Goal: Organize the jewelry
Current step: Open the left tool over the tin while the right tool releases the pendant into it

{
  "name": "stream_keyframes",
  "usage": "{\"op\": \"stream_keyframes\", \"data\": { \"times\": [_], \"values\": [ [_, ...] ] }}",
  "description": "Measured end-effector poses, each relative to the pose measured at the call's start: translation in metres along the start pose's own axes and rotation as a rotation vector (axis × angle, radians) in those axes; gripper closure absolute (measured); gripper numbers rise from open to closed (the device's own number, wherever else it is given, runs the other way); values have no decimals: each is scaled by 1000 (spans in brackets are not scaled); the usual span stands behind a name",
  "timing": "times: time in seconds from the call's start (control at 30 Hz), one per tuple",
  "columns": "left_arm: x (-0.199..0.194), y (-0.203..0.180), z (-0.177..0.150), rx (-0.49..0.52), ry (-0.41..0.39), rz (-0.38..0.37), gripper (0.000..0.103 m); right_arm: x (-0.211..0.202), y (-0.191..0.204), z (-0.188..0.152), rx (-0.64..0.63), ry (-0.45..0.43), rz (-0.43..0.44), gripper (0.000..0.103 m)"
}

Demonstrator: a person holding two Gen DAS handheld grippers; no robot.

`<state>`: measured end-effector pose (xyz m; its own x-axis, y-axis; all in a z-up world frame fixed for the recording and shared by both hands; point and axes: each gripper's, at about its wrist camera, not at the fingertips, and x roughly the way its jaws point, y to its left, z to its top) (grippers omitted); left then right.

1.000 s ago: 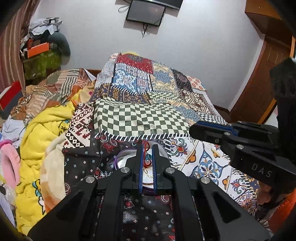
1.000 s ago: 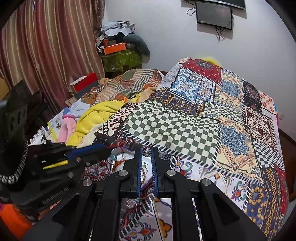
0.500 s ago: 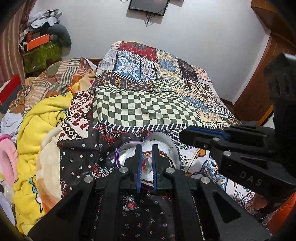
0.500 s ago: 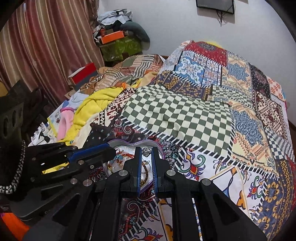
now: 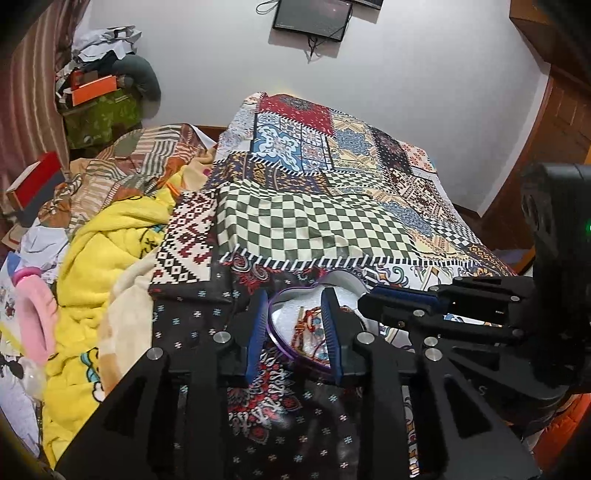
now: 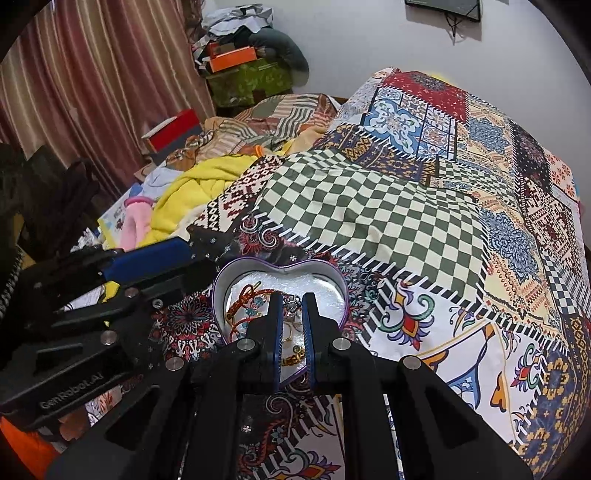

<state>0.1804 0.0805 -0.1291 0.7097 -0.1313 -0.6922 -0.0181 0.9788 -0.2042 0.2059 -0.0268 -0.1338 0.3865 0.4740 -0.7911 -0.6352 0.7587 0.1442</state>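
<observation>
A heart-shaped tin (image 6: 314, 269) with a purple rim lies open on the patterned bedspread, holding a tangle of red and orange bracelets (image 6: 243, 299) and small gold and silver pieces. My right gripper (image 6: 291, 300) hovers over the tin's near side with its jaws close together; nothing is clearly held between them. In the left wrist view the tin (image 5: 275, 314) sits between my spread fingers, and the bracelets (image 5: 306, 326) show in the gap. My left gripper (image 5: 293, 317) is open just above them. The right gripper's fingers (image 5: 399, 297) reach in from the right.
A patchwork bedspread (image 6: 369, 210) covers the bed. A yellow blanket (image 5: 107, 251), pink slipper (image 5: 35, 317) and red box (image 5: 33, 181) pile up on the left. Curtains (image 6: 92, 85) hang at the left, a screen (image 5: 312, 16) on the far wall, a wooden door (image 5: 554, 110) at right.
Both grippers have dropped closer to the heart tin, which now shows more fully. The left gripper's jaws have opened wide; the right gripper's gap is unchanged.
</observation>
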Motion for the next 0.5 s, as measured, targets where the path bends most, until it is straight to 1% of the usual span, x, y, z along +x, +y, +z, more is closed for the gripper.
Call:
{"op": "stream_keyframes", "data": {
  "times": [0.1, 0.2, 0.27, 0.33, 0.5],
  "values": [
    [-2, 4, 0, -11, 1, 4, 75, 2, 1, 1, 6, 27, 5, 94],
    [-4, 6, 1, -17, -3, 6, 75, -2, 0, 0, 7, 24, 1, 89],
    [-7, 5, 2, -18, -8, 6, 75, -8, -1, 0, 11, 13, -5, 81],
    [-11, 3, 2, -11, -13, 7, 75, -17, -3, 0, 16, -7, -14, 77],
    [-20, -10, 5, 15, -27, 4, 74, -42, -13, 2, 29, -57, -47, 75]
  ]
}}
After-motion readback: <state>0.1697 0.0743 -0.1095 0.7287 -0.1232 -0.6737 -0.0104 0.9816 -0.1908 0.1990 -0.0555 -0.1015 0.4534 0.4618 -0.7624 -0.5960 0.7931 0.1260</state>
